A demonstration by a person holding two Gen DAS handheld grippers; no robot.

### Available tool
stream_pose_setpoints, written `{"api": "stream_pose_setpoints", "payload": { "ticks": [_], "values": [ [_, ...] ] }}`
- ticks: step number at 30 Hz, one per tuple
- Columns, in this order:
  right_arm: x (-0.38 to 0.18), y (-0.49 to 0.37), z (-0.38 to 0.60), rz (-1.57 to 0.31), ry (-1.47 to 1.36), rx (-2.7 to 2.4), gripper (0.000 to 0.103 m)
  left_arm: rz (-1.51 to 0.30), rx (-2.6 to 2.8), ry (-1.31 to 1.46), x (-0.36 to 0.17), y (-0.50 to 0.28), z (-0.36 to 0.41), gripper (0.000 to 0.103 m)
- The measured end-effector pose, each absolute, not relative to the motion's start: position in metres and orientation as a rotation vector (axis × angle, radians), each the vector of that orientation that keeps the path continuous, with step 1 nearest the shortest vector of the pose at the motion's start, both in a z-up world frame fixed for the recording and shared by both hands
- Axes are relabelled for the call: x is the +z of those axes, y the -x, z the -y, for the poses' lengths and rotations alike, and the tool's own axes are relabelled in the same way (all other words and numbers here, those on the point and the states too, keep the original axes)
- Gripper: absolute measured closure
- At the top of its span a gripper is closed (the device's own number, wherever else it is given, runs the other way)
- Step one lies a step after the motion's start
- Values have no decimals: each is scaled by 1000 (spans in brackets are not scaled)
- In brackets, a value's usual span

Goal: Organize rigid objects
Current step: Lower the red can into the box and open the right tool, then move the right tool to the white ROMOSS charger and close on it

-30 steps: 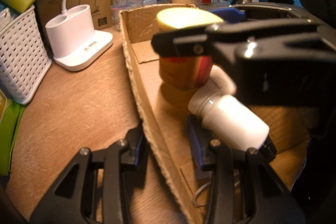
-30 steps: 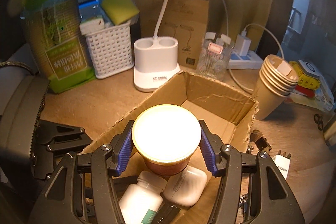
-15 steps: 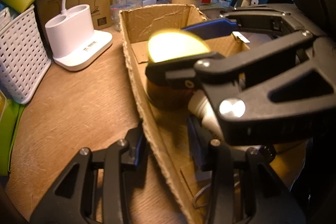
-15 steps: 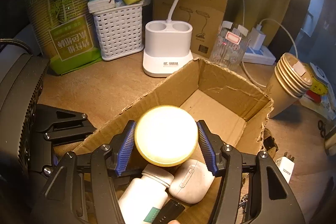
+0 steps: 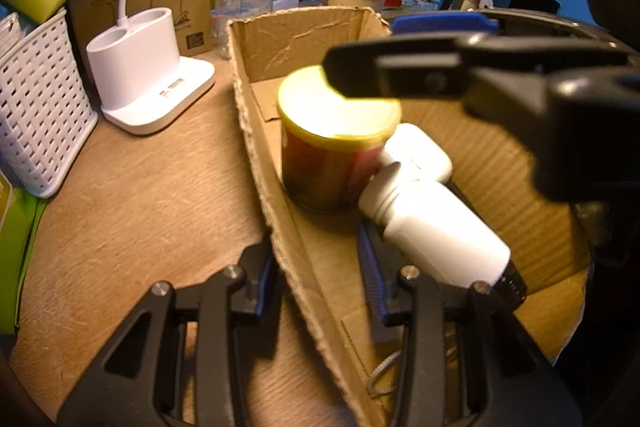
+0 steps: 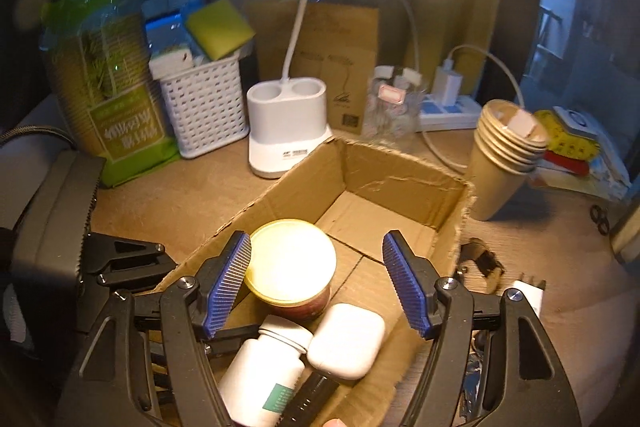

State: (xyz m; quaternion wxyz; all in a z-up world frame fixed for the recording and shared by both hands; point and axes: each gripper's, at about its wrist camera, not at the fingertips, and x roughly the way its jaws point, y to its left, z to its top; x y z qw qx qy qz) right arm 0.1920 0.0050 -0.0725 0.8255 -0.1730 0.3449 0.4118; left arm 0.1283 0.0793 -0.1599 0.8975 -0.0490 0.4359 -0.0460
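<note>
A red can with a yellow lid point(image 6: 290, 267) point(image 5: 334, 147) stands upright in the open cardboard box point(image 6: 384, 171) point(image 5: 256, 131). A white pill bottle point(image 6: 264, 375) point(image 5: 436, 231) and a white earbud case point(image 6: 348, 339) point(image 5: 420, 151) lie beside it. My right gripper point(image 6: 320, 287) is open above the can, its jaws apart from it; it shows in the left wrist view point(image 5: 460, 67). My left gripper point(image 5: 320, 275) straddles the box's near wall, one finger outside, one inside; whether it pinches the wall is unclear.
A white lamp base point(image 6: 286, 123) point(image 5: 148, 79), a white basket point(image 6: 204, 107) point(image 5: 36, 99), a green bag point(image 6: 108, 79), a stack of paper cups point(image 6: 504, 159) and a power strip point(image 6: 448, 107) stand around the box. Small dark items point(image 6: 484, 263) lie right of it.
My right gripper lowered the can into the box, opened its jaws and let it go. The can now stands on the box floor. The left gripper has not moved.
</note>
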Motion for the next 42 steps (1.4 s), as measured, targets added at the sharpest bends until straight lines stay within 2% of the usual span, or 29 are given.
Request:
{"api": "stream_pose_setpoints", "payload": {
  "ticks": [23, 42],
  "values": [
    [-47, -203, 75, -654, 208, 710, 31, -903, -96, 102, -160, -129, -79, 64],
    [-79, -254, 128, -713, 110, 472, 31, -903, -96, 102, -160, -129, -80, 63]
  ]
}}
